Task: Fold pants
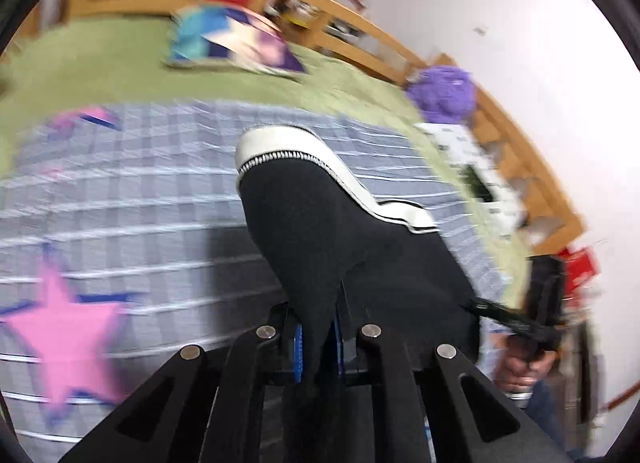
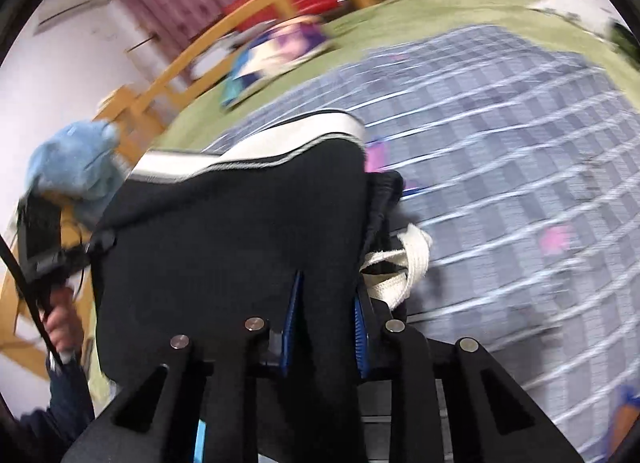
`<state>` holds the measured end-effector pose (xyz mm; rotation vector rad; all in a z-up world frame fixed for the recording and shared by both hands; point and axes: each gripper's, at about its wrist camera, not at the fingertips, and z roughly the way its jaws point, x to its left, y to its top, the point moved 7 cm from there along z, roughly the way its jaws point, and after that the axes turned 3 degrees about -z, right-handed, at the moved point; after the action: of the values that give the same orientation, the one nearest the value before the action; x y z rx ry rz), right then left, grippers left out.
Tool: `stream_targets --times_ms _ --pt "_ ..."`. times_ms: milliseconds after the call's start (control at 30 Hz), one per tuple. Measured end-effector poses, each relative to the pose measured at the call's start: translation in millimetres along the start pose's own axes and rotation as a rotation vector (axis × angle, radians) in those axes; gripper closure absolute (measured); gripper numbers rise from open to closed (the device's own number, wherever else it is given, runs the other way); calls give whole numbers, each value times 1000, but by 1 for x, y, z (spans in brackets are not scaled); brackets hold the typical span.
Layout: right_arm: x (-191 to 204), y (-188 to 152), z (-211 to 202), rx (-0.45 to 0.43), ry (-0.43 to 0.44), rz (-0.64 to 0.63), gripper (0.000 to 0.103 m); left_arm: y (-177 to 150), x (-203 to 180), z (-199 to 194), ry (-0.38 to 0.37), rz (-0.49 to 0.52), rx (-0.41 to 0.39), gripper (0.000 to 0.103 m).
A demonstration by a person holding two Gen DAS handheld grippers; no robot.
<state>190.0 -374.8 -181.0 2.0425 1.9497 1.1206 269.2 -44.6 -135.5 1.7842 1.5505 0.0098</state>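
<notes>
The black pants (image 1: 340, 231) with a white side stripe hang lifted above the bed. My left gripper (image 1: 318, 343) is shut on a fold of the black fabric. My right gripper (image 2: 326, 327) is shut on the pants (image 2: 240, 231) near the waistband, where a white drawstring (image 2: 404, 263) hangs beside the right finger. The right gripper shows in the left wrist view (image 1: 544, 303), and the left gripper shows in the right wrist view (image 2: 44, 239), each at an end of the stretched cloth. Both views are motion-blurred.
A checked grey-blue blanket (image 1: 140, 203) with pink stars lies on a green bedspread (image 1: 100, 55). A colourful cushion (image 1: 236, 43), a purple plush (image 1: 444, 91), a blue plush (image 2: 76, 167) and a wooden bed frame (image 1: 400, 47) border it.
</notes>
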Motion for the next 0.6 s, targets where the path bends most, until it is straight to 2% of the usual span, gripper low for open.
stream_targets --times_ms 67,100,133,200,267,333,400,467,600 --pt "36 -5 24 20 47 -43 81 -5 29 -7 90 2 5 92" --pt "50 -7 40 41 41 -73 81 -10 46 -5 115 -27 19 92" --pt "58 -9 52 54 26 -90 80 -19 64 0 126 -66 45 92" --pt "63 -9 69 52 -41 -126 71 -37 91 13 124 -142 84 89" --pt "61 -11 76 51 -62 -147 68 -51 104 24 151 -177 77 80" --pt "54 -18 76 24 -33 -190 67 -63 105 31 176 -188 45 70" --pt "46 -24 76 11 -18 -196 66 -73 97 37 178 -168 54 55" --pt "42 -25 72 10 -9 -147 65 -78 92 34 231 -121 52 54" --pt "56 -13 53 -2 -145 -162 64 -75 74 2 304 -73 16 54"
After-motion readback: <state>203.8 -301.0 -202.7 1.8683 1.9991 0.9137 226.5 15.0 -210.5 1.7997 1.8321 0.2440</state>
